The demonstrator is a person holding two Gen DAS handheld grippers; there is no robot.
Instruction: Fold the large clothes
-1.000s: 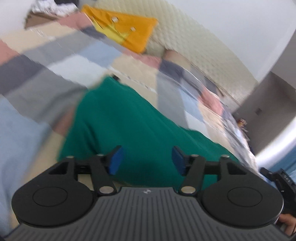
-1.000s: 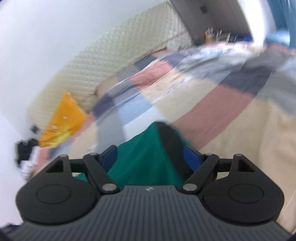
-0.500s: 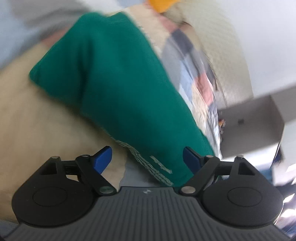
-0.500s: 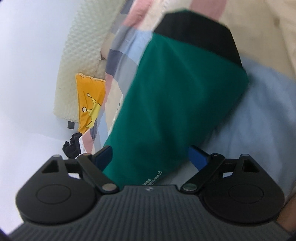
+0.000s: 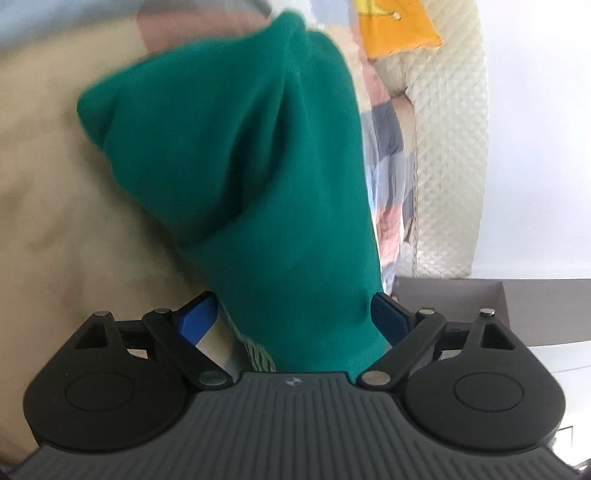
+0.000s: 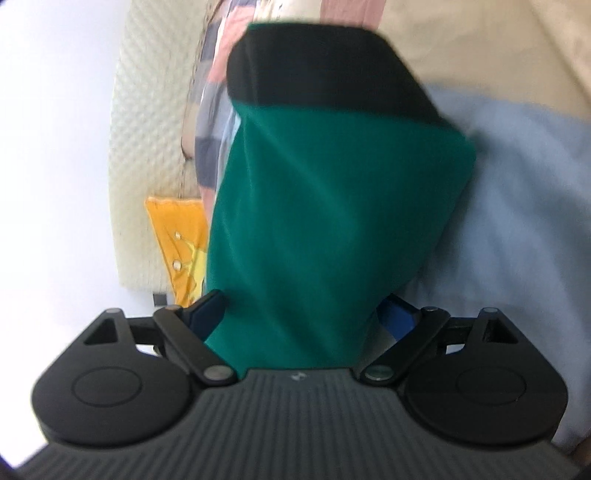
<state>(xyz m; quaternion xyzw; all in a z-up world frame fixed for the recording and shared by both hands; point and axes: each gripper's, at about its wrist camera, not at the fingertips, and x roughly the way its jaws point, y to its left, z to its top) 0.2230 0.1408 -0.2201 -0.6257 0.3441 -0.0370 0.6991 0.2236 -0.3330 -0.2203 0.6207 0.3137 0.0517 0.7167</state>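
The green garment [image 5: 258, 177] fills the middle of both views, lying on the patchwork bedspread [image 5: 55, 221], its black band [image 6: 325, 62] at the top of the right view. The left gripper [image 5: 291, 317] is opening around the cloth without pinching it. The right gripper [image 6: 303, 314] stands wide, cloth loose between its jaws. To fold well, seat each corner fully before closing, then lift evenly.

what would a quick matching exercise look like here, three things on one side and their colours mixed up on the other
Things:
1. garment
2. cushion
3. band on the garment's far end

Colours:
a. orange
b. black
c. green

Pairs: 1-c, 2-a, 3-b
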